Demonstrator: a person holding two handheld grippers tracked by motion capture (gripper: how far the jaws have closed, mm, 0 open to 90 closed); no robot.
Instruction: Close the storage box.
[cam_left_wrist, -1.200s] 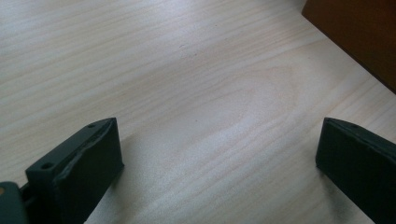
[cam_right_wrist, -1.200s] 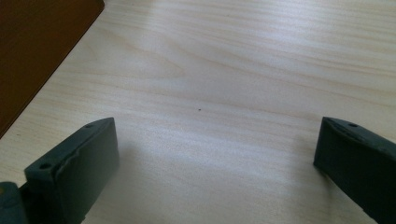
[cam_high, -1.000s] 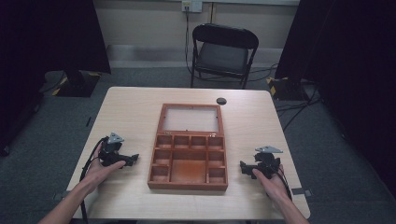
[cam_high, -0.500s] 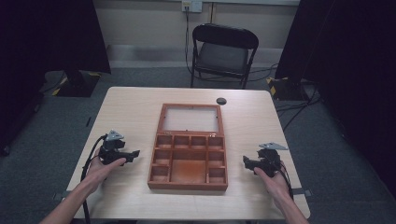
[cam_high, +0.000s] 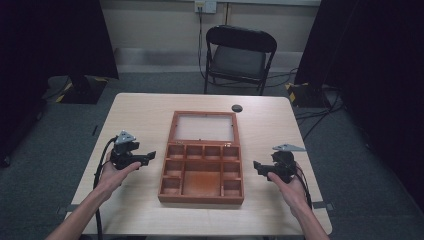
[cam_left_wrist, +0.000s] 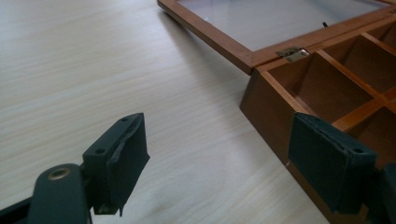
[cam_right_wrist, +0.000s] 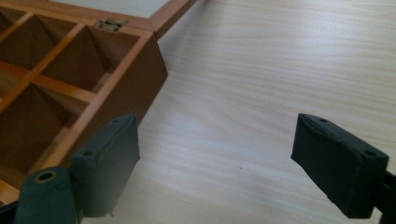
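A brown wooden box with several empty compartments lies open mid-table, its glass-paned lid folded flat behind it. My left gripper is held just left of the box, jaws wide open with nothing between them. In the left gripper view the box's left wall and a brass hinge lie ahead between the open fingers. My right gripper hovers just right of the box, also open and empty. The box corner is at the left in the right gripper view.
A small black round object lies on the table behind the lid. A black folding chair stands beyond the far edge. Cables trail from both grippers, and dark curtains flank the room.
Both hands have drawn back slightly toward the table's near edge; the right gripper has moved a little down and outward. The box has not moved.
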